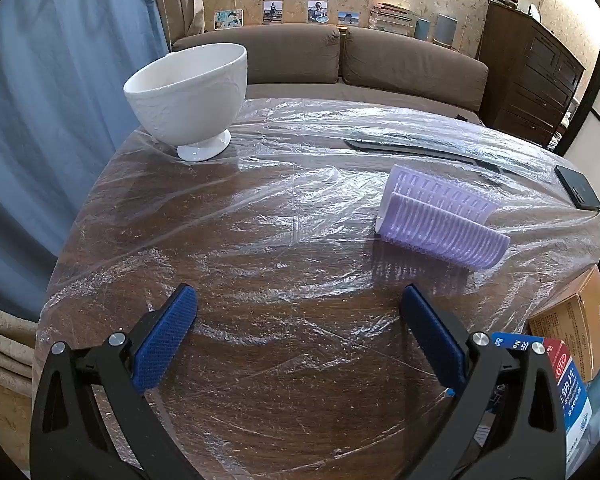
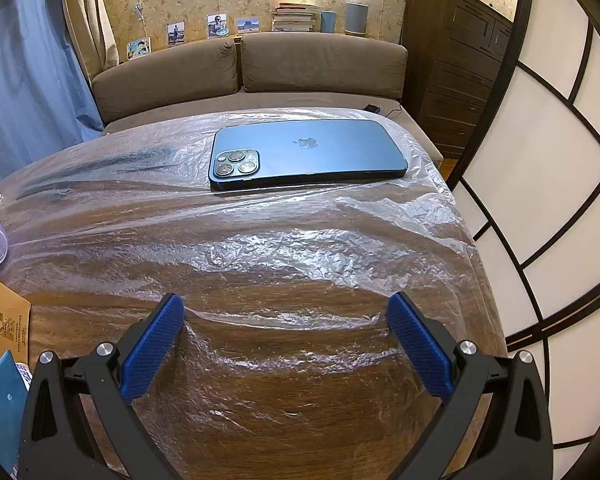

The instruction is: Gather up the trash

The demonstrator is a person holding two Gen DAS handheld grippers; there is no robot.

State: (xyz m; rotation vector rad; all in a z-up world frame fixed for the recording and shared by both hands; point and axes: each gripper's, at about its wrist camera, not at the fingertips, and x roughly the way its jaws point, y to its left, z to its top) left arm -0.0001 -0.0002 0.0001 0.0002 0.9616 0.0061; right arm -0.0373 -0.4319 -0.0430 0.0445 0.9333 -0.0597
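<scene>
Thin clear plastic sheet (image 1: 300, 208), crinkled and loose, spread over the whole wooden table (image 1: 284, 420): likely the trash to collect, though the cardboard box (image 1: 576, 320) and the blue-and-white medicine carton (image 1: 568, 376) at the table's right edge could count too. Seen from the right wrist, same sheet (image 2: 300, 248) bunched into ridges, draped over the far and right edges.

Resting on top of the sheet: white footed bowl (image 1: 192, 96) at the far left, lilac ribbed hair roller (image 1: 444, 220) to the right of centre, dark smartphone (image 2: 306, 156) face down at the far side, camera cluster to the left. Box with L'OREAL lettering (image 2: 2, 320) at the left edge of the right-wrist view.

Left gripper (image 1: 296, 332) spread wide, nothing between the blue pads, angled down over bare film. Right gripper (image 2: 284, 340) likewise wide and empty, a fold of film just ahead of the fingertips.

Risks, as judgement: pulling the sheet with objects on it could drag the phone off the far edge or tip the tall, narrow-footed bowl. Roller likely to roll away. Thin, slippery film may slide out of the pads or tear if pinched on a single layer. Wise to clear keepsakes first.
</scene>
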